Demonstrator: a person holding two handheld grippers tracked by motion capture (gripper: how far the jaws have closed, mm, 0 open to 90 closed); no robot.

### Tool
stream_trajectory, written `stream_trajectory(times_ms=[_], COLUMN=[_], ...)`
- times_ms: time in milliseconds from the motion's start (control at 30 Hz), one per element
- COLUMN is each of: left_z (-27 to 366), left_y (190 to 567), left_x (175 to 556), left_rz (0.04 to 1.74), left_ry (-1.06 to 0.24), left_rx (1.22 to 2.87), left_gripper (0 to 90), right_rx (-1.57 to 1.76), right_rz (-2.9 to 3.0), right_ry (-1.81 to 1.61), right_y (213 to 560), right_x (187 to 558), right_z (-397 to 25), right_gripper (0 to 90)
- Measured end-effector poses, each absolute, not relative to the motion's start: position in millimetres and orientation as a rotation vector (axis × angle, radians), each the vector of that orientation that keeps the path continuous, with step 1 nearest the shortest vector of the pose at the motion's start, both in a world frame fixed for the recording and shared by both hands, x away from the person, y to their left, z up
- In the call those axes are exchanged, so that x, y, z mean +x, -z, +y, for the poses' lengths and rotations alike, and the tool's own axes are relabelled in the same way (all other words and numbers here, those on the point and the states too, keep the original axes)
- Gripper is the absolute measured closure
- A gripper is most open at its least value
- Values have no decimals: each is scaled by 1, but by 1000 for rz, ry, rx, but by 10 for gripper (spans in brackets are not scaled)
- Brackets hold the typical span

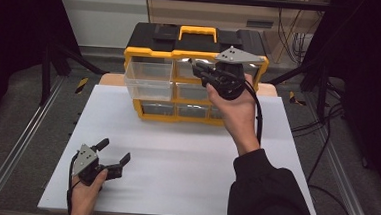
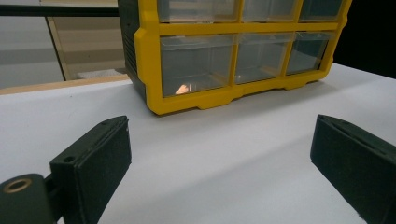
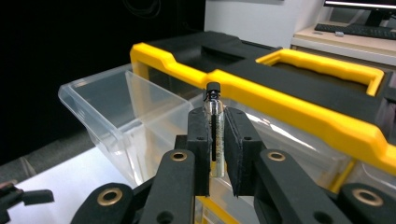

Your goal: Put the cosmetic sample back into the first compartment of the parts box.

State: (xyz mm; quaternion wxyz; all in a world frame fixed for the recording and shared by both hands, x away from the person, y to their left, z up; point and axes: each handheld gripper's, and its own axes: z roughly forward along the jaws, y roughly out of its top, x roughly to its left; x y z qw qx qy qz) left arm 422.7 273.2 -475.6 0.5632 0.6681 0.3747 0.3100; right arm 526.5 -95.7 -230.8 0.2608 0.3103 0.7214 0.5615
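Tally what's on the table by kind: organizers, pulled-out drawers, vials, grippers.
Yellow-and-black drawer organizer: 1
Pulled-out clear drawer: 1
Small glass vial with black cap: 1
Grippers: 2, left gripper and right gripper
Total: 5

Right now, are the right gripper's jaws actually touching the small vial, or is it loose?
Touching. In the right gripper view the right gripper has both black jaws pressed against the sides of the small vial, which stands upright between them, cap above the jaws.
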Motion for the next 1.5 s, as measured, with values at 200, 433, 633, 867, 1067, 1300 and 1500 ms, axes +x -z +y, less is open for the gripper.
stream_trajectory(times_ms=[200,433,633,867,1067,1300,1500], left_z=[274,274,275,276,277,278,278], left_y=[476,476,475,474,474,474,473], left_x=[423,423,422,422,422,422,422], left_rz=[881,885,886,883,891,899,896], left_ry=[-729,-726,-739,-745,-751,-755,-754], left_rx=[1579,1570,1568,1561,1550,1539,1542], left_gripper=[49,50,51,55,54,54,54], right_rx=[820,815,803,798,794,793,788], right_rz=[1957,1959,1963,1966,1972,1974,1977], right_ry=[-1526,-1547,-1551,-1568,-1580,-1596,-1601], right_y=[224,222,222,221,222,222,222], right_x=[527,530,531,533,533,534,534], right_z=[-89,-83,-76,-69,-63,-60,-56], right_gripper=[809,809,809,809,808,808,808])
